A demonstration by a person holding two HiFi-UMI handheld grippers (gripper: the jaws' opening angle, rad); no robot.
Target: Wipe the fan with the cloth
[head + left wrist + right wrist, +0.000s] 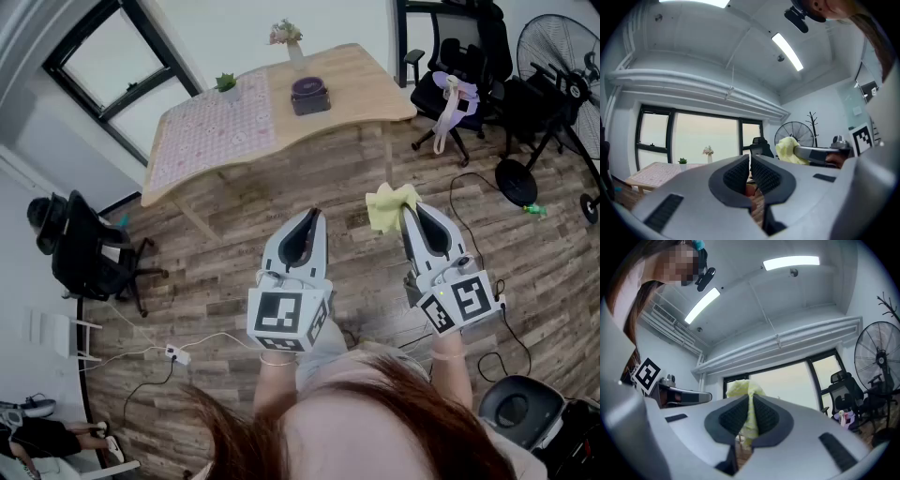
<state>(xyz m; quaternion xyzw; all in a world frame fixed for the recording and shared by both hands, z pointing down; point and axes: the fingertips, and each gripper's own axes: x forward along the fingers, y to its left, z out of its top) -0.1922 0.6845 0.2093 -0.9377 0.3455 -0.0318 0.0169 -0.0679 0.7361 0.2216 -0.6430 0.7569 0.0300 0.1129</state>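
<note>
Approach step, by the look of it: the cloth [391,206] is clamped in the right gripper [411,212], bunched and sticking out past the tips, with its long axis roughly along the jaws. The left gripper [313,217] is held alongside, jaws together on nothing. The fan [565,84] stands upright, well apart at far right (grille turned roughly this way). Next, the cloth has to be carried to the grille.

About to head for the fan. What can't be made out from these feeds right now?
Fan: head view, the right edge cuts off part of its grille; the right gripper view crops it too.
Dust on the fan: too far and small in every view.
Cloth: right gripper view, the fingers of the right gripper cover its middle.
Floor underfoot: head view, hidden by the person's head.
</note>
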